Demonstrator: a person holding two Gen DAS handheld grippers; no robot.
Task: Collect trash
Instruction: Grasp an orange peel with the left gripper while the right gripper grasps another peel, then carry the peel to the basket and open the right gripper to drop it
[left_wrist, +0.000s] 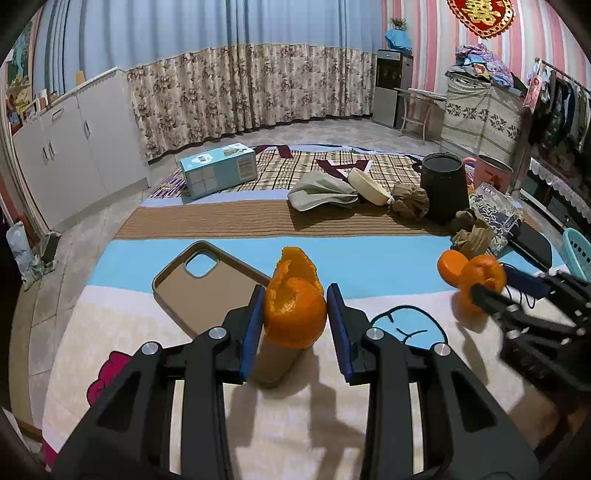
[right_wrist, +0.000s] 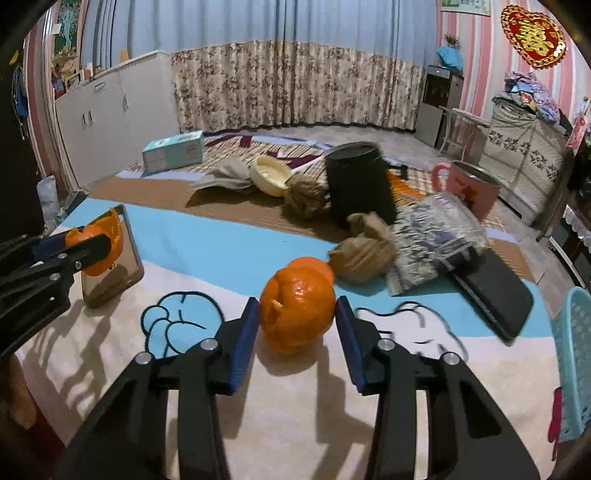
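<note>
Left claw (left_wrist: 295, 306) is clamped on a lifted peel (left_wrist: 295, 306) and right claw (right_wrist: 297, 317) is pinched around another peel (right_wrist: 297, 317) low over the rug (right_wrist: 280, 406), so either flimsy rind could get crushed and dropped short of the black bin (right_wrist: 356, 184).

Dimpled glossy orange peel (left_wrist: 295, 314), matt plastic phone case (left_wrist: 201, 286), soft woven blanket (left_wrist: 332, 424).

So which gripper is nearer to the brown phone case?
Left. The left gripper, gripping an orange peel, hangs right beside the phone case. The right gripper is farther, across the blanket, around another peel.
</note>
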